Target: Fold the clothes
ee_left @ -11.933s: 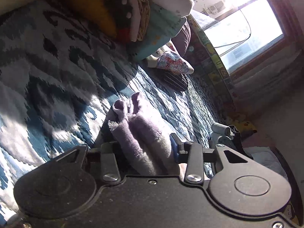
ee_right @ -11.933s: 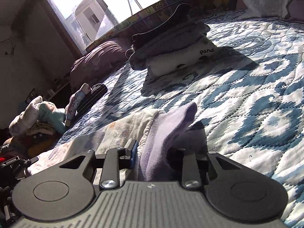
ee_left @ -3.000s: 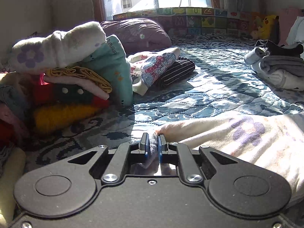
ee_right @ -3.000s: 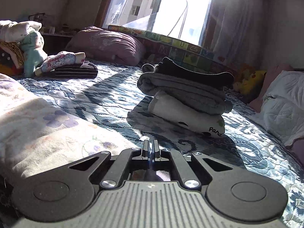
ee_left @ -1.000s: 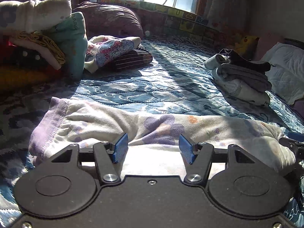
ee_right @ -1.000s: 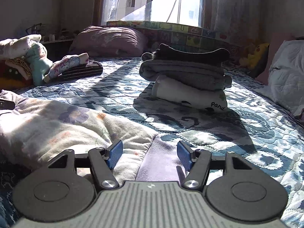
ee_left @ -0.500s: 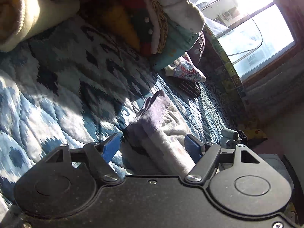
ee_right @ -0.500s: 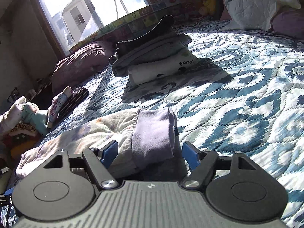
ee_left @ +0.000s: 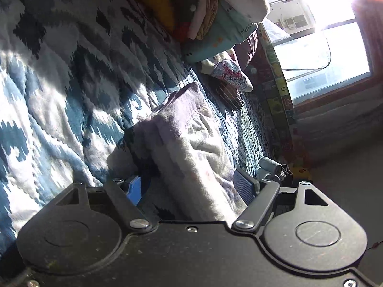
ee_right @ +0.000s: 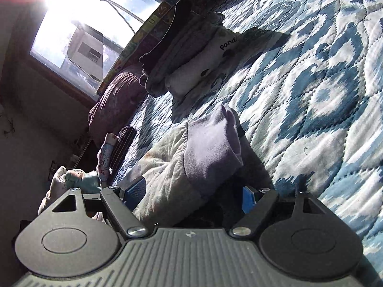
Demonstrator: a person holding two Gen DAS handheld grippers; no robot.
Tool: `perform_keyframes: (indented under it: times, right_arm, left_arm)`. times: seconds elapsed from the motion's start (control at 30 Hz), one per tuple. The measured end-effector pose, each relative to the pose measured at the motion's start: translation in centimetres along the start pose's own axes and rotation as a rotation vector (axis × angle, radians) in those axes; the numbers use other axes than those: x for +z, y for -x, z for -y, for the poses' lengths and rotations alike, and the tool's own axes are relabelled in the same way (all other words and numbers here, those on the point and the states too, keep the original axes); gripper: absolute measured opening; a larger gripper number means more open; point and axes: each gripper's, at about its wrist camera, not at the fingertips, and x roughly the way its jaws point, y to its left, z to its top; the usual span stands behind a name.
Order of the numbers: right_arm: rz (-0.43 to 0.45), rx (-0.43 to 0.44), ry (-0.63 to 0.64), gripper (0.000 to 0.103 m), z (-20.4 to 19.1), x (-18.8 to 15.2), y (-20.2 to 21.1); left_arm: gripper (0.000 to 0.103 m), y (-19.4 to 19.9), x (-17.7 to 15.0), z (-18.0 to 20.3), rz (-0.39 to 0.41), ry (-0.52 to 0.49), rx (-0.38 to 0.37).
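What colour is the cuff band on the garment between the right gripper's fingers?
Plain lilac purple cuff band, on a cream floral garment; the right wrist view shows it best.

The near part of the cream garment (ee_left: 191, 148) disappears behind the left gripper (ee_left: 191, 189) body, as its other end does behind the right gripper (ee_right: 191, 195). Window glare (ee_right: 71, 7) washes out the upper corner in both views. The colourful clothes pile (ee_left: 203, 7) is cut by the top edge.
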Motion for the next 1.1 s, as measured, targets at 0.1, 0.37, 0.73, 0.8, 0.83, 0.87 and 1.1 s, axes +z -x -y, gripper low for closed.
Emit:
perform_keyframes:
  times: [0.1, 0.37, 0.73, 0.8, 0.83, 0.87, 1.1]
  right_arm:
    - [0.032, -0.002, -0.002, 0.079, -0.2, 0.9, -0.7]
    - [0.078, -0.035, 0.058, 0.041, -1.4, 0.8, -2.0]
    - [-0.025, -0.039, -0.022, 0.037, 0.8, 0.1, 2.1]
    - [-0.026, -0.006, -0.121, 0.04, 2.4, 0.0, 2.2]
    - [-0.016, -0.002, -0.12, 0.045, 2.2, 0.0, 2.6]
    - [-0.005, -0.006, -0.102, 0.048, 1.9, -0.2, 3.1]
    - [0.02, -0.006, -0.079, 0.051, 2.2, -0.8, 3.9]
  left_arm:
    - [0.076, -0.6, 0.1, 0.1, 0.032, -0.005, 0.006]
    - [0.048, -2.4, -0.4, 1.3, 0.085, -0.098, 0.051]
    - [0.028, 0.0, -1.0, -0.7, 0.026, -0.085, 0.033]
    - [0.032, 0.2, -1.0, -1.2, 0.003, -0.069, 0.03]
    - [0.042, 0.5, -1.0, -1.1, -0.002, -0.062, 0.021]
    - [0.056, 1.0, -1.0, -0.9, 0.001, -0.068, 0.001]
    - [0.06, 1.6, -2.2, -0.3, 0.011, -0.096, 0.01]
